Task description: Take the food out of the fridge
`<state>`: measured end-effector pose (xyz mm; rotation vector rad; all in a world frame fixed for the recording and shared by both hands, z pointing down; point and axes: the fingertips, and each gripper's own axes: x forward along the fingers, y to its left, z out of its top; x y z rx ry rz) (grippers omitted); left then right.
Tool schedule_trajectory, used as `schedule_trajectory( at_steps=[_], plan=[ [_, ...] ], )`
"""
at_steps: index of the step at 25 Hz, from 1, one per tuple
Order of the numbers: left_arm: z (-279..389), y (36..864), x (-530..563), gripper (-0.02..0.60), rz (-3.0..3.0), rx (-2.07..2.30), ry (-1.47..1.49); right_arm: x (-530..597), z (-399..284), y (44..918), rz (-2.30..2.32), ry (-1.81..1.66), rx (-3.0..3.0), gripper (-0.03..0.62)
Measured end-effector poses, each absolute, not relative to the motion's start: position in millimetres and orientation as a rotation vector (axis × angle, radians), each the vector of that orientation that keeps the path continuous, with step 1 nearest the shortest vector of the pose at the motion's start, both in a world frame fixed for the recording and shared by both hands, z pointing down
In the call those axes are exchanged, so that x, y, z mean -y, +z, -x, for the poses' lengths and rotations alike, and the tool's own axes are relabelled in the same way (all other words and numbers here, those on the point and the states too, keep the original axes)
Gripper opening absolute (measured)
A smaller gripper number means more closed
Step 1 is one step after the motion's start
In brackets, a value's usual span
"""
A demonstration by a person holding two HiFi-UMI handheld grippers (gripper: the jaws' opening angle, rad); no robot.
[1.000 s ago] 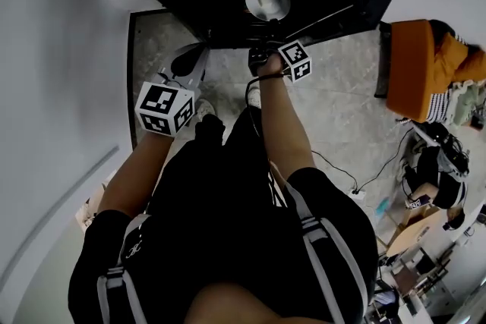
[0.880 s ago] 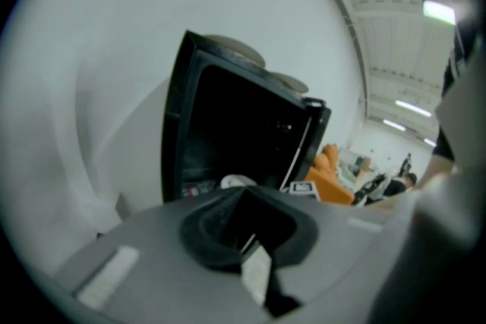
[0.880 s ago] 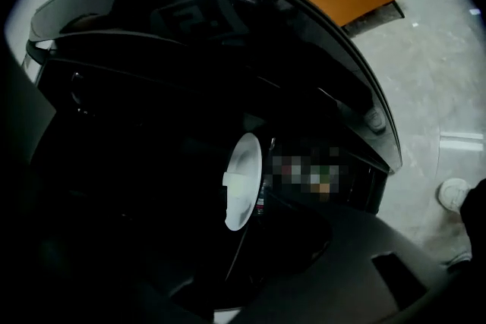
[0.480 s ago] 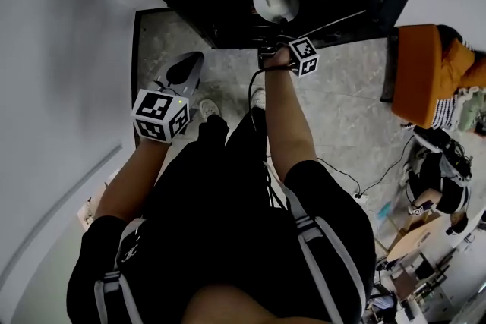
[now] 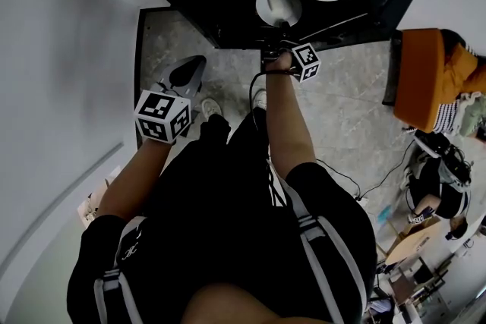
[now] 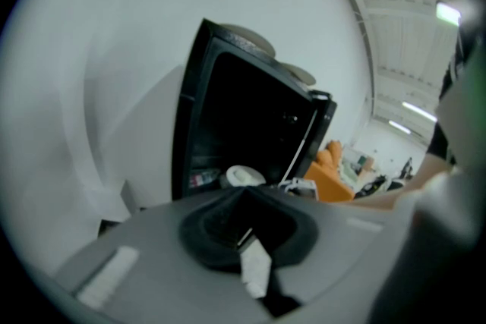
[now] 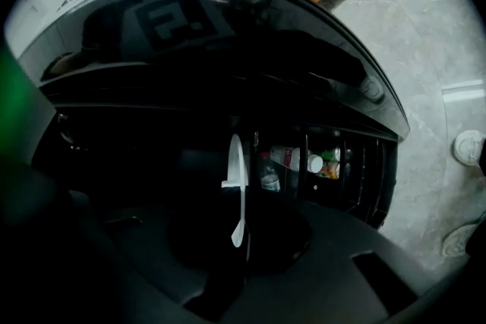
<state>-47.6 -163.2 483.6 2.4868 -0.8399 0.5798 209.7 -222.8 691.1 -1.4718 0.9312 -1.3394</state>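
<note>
Rim of small white dish point(image 7: 236, 163), seen edge-on between the fingers of the right gripper point(image 7: 243, 243) at the mouth of the open black fridge point(image 5: 228, 11). We note that these fingers have just been closing and appear to pinch the rim. The dish's flat plane runs along their gap, straight ahead. The left gripper point(image 5: 194, 64), fingers together on nothing, hangs well apart, low and to the left. We judge that 1 level pull back toward the person would free the dish.
</note>
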Motion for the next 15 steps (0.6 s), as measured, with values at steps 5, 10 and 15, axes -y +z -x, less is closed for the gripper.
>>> schedule_trajectory(
  at_steps=[5,10,15],
  plan=[
    [36.9,471.2,163.3,0.003,-2.515,0.82,0.535,200.9,-201.4,677.4,1.414,-1.32,-0.971,0.014],
    [25.5,451.7,164.4,0.003,-2.598,0.822,0.507,177.8,-189.8,637.2,1.377,-1.31,-1.075,0.014],
    [11.8,439.8,162.1,0.003,-2.613,0.825,0.434,143.3,-175.0,585.7,1.347,-1.379,-1.124,0.014]
  ],
)
